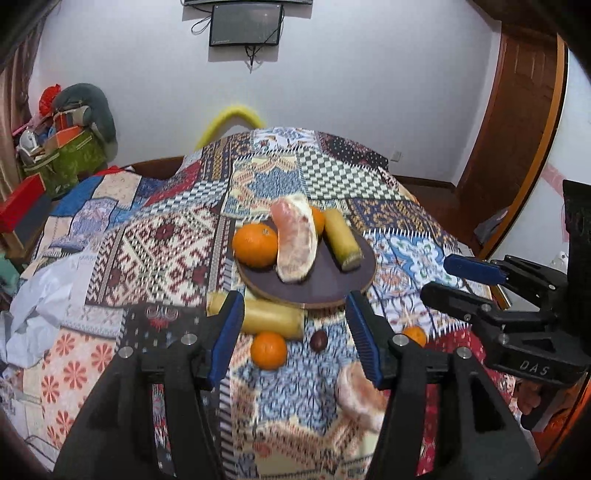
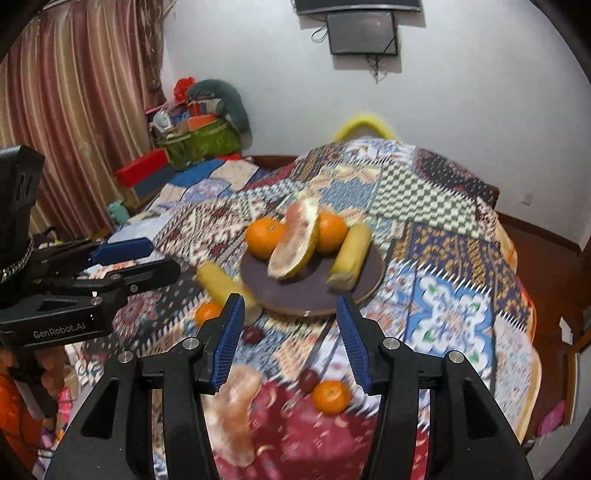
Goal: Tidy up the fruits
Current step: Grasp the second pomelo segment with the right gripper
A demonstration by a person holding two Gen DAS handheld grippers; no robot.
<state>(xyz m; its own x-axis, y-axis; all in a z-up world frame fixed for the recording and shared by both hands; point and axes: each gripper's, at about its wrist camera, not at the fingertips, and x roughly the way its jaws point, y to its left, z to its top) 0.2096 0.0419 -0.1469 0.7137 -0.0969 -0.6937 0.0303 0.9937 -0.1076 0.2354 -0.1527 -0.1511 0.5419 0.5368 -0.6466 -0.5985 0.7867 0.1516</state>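
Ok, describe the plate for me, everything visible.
The plate is round, flat and dark brown, with a paler, wood-like edge. It lies level on the patchwork cloth and holds two oranges, a peeled pomelo wedge standing on edge, and a yellow banana piece. Another banana piece lies off it, at its near rim. Neither claw touches it.

A patchwork cloth (image 1: 177, 236) covers the table; a dark screen (image 2: 364, 32) hangs on the wall.

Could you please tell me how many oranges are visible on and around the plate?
4. Two round oranges sit on the dark round plate: one left and one right of the pomelo wedge. Two lie on the patterned cloth: one by the banana piece, one nearest. Others may be hidden.
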